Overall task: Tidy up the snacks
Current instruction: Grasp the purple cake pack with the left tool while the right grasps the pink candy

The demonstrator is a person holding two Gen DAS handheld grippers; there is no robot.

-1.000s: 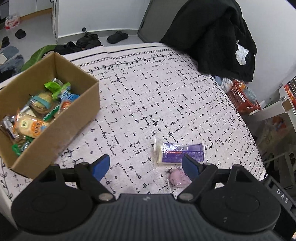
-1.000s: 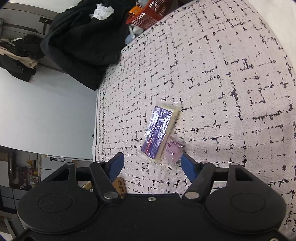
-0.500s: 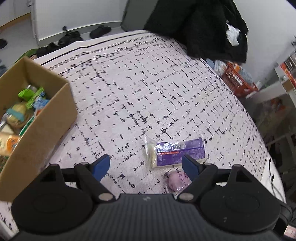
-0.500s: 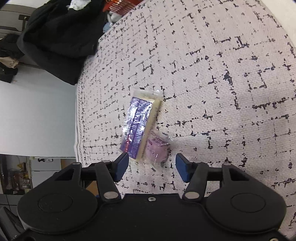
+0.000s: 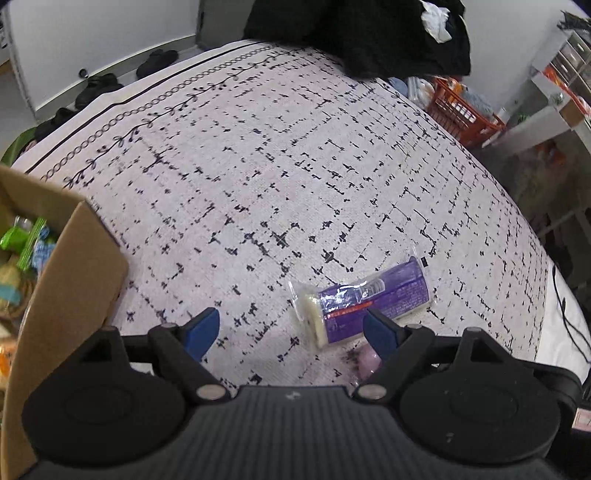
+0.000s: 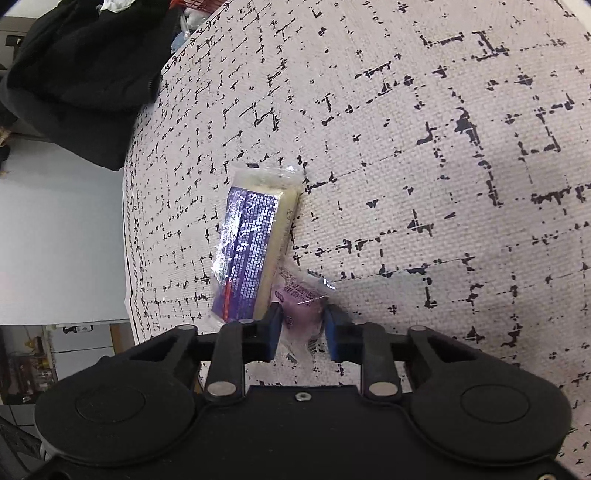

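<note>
A small pink snack packet (image 6: 301, 314) lies on the patterned cloth, right beside a longer purple-wrapped bar (image 6: 251, 254). My right gripper (image 6: 303, 325) is down on the cloth with its jaws closing, and both blue pads touch the pink packet's sides. In the left wrist view the purple bar (image 5: 364, 301) lies just ahead of the right fingertip, and the pink packet (image 5: 369, 360) peeks out behind that finger. My left gripper (image 5: 290, 325) hangs open over the cloth with nothing between its fingers.
A cardboard box (image 5: 74, 277) with several wrapped snacks stands at the left edge. The black-and-white cloth (image 5: 295, 166) covers a round table. A black coat (image 5: 362, 33) hangs at the far side, with an orange basket (image 5: 465, 110) on the floor to the right.
The right gripper has dropped to the cloth and its jaws have narrowed onto the pink packet. The left gripper has moved lower and rightward, so the box slid to the frame's left edge.
</note>
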